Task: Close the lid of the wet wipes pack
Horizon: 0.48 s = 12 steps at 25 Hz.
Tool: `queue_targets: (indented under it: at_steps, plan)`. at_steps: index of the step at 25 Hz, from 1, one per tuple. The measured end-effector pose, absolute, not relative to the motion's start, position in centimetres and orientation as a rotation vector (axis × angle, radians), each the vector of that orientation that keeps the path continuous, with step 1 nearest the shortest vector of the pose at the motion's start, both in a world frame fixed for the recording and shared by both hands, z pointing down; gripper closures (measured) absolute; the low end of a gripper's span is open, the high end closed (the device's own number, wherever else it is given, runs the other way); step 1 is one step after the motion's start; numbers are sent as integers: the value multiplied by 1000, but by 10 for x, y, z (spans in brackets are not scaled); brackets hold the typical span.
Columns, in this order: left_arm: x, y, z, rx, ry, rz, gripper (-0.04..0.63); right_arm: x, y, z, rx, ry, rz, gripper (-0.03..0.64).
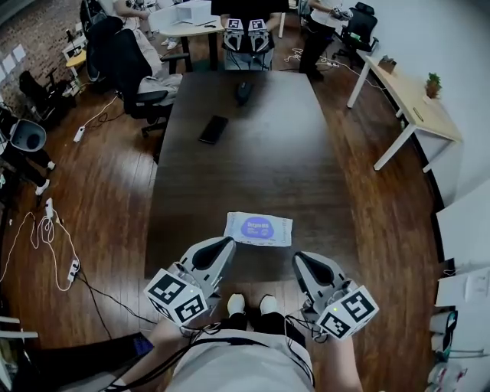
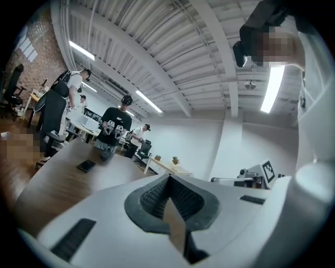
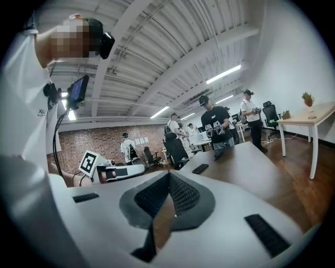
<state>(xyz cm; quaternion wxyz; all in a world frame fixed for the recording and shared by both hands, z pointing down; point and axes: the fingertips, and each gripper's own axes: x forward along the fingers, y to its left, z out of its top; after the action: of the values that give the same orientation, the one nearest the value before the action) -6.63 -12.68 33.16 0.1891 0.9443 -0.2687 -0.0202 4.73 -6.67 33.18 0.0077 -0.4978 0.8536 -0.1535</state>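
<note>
Jaws of left gripper (image 2: 168, 179): closed, the dark ribbed pads meeting at the tips with nothing between them.
Jaws of right gripper (image 3: 168, 176): closed in the same way and empty.
Gripper positions: in the head view both are held off the counter (image 1: 268, 153) at its near edge, left and right of the person's shoes. Each points roughly level toward the far end.
Wet wipes pack (image 1: 259, 228): lies flat on the near end of the counter, just beyond the two gripper tips and between them. Neither gripper touches it.
Lid (image 1: 258, 227): a blue oval on top of the pack that looks flat. It is too small to tell whether it is sealed.
Phone (image 1: 213, 129): dark, lying face up further along the counter, well apart from the pack.
Far end: a person (image 1: 246, 15) stands at the end of the counter holding a pair of grippers.
Floor (image 1: 107, 191): wood planks with cables trailing at the left.
</note>
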Motion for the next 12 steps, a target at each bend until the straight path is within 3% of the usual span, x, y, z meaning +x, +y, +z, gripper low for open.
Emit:
queue_targets:
  at_steps: [12]
  plan:
    - [-21,-19,311,2705,-734,-111,598,56,54,308,-1434,2719,-381,609]
